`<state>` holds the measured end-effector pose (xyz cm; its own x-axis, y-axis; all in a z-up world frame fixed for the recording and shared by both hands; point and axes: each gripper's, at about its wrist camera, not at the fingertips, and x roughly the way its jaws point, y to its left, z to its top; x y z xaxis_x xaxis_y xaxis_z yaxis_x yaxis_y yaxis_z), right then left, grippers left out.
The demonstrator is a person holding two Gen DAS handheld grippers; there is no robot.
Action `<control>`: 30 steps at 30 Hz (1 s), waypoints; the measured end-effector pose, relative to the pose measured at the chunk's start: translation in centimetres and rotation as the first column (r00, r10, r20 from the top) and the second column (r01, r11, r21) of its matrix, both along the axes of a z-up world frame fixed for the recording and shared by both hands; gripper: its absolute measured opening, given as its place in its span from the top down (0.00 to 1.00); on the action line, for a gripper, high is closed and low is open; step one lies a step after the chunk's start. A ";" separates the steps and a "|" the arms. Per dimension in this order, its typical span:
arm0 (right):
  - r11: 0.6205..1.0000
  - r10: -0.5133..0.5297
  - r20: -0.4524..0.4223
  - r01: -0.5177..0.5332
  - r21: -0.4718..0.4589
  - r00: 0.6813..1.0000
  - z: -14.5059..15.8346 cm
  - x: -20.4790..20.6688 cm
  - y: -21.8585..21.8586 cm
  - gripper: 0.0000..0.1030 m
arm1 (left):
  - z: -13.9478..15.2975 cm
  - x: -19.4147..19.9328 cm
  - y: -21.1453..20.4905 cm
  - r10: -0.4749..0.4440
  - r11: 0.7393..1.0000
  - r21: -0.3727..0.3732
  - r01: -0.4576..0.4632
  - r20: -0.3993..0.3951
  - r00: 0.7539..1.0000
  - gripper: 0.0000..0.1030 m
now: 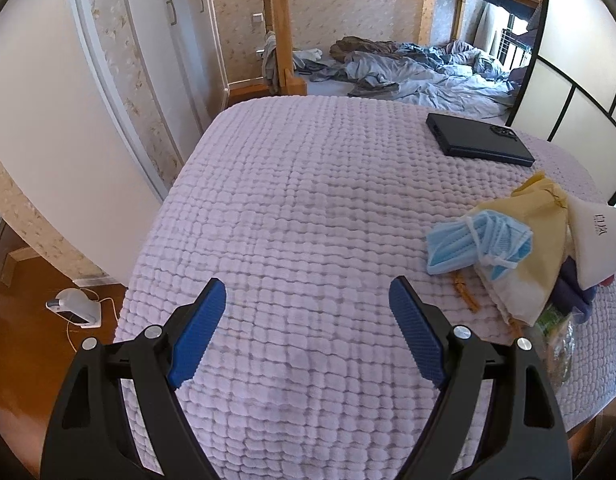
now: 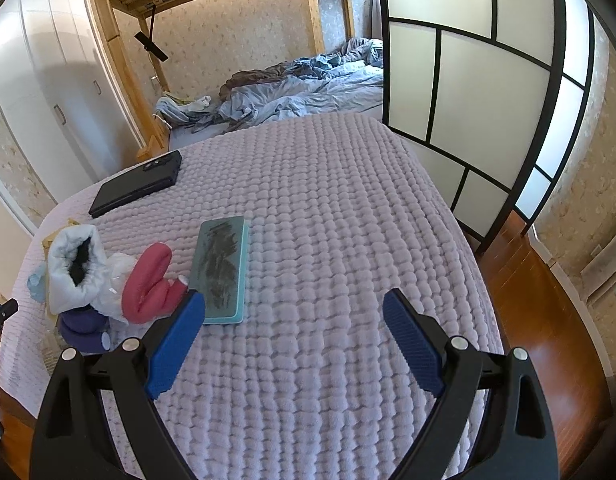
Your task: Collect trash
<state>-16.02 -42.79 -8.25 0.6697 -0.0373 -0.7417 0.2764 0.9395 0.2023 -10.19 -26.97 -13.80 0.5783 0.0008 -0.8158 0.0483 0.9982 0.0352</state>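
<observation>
Spread and empty, the left gripper (image 1: 305, 294) hangs over the lilac quilt (image 1: 291, 200); one trash heap (image 1: 520, 256) with blue face masks (image 1: 464, 246) and yellow wrappers lies to its right, one black phone (image 1: 478, 140) beyond. Right wrist view: the right gripper (image 2: 293, 306) is equally spread, holding nothing, one teal sponge block (image 2: 221, 268) just ahead, the heap left of it

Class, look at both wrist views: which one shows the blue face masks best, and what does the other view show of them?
The left wrist view: the blue face masks lie in plain sight atop the pile. In the right wrist view, the white bag hides them, leaving only a pale blue scrap at its left.
</observation>
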 end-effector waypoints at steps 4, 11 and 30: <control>1.000 -0.005 -0.005 0.005 0.000 1.000 -0.3 0.5 -0.3 0.14 | -0.4 0.4 0.5 0.013 1.000 -0.003 -0.013 -0.009 1.000 0.17; 1.000 -0.012 -0.016 0.012 -0.003 1.000 -0.9 1.6 -0.9 0.14 | -0.9 1.1 0.7 0.028 1.000 0.000 -0.028 -0.018 0.999 0.17; 0.999 -0.041 -0.036 0.042 0.011 0.998 -2.1 4.7 -2.7 0.14 | -2.5 4.4 1.5 0.072 0.997 -0.031 -0.074 -0.050 0.996 0.17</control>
